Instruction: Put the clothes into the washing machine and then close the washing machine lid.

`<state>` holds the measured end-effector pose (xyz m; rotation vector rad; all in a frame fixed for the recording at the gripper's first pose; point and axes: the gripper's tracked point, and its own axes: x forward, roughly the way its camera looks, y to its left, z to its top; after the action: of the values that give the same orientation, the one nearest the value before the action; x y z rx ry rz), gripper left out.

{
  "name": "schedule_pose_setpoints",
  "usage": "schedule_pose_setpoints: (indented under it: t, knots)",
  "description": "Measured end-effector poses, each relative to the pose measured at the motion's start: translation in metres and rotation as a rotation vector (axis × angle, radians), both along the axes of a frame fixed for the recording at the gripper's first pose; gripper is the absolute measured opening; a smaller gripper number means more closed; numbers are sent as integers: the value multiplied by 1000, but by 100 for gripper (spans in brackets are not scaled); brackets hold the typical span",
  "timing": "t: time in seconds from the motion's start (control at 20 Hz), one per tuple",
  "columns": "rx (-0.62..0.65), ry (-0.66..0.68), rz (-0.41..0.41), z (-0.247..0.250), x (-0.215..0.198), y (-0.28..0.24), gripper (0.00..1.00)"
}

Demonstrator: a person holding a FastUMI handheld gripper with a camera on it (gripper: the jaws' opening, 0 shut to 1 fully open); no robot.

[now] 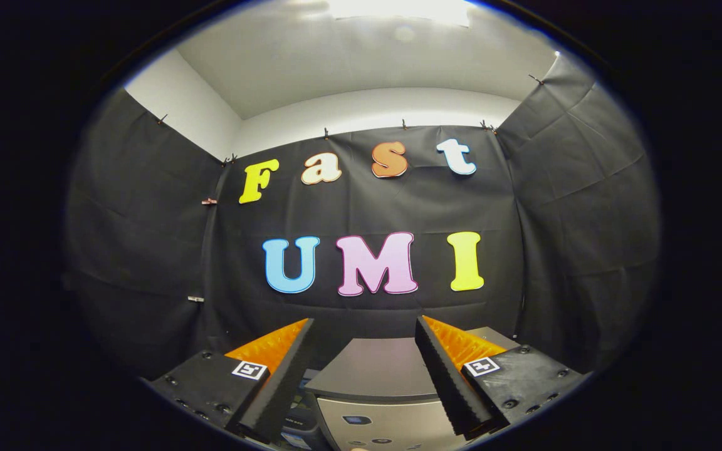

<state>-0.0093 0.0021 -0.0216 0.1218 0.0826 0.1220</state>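
The biggest thing seen is the black cloth wall (361, 207), which is spread across the middle of the frame and is folded round on both sides. Small clips are seen along its top edge. Above it, in the upper part of the frame, a white wall (367, 106) and a white ceiling (348, 56) are seen, and a bright light (398, 9) is set at the very top.

Low in the middle of the frame, the washing machine (376, 376) is seen. Its flat grey lid is lying down shut on top, and a pale front panel with small buttons is seen under it. The machine is placed between the two fingers and just below them.

The gripper (364, 335) is seen at the bottom of the frame. Its two fingers are spread wide apart, and nothing is held between them. A small square marker (249, 369) is stuck on the left finger block, and another marker (482, 366) is stuck on the right one.

It cannot be told where the clothes are.
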Motion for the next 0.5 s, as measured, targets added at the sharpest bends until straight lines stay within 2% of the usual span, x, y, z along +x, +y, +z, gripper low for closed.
schedule_pose_setpoints:
  t: [0.5]
  knots:
    - [-6,-3,-8,2,-2,-5,98]
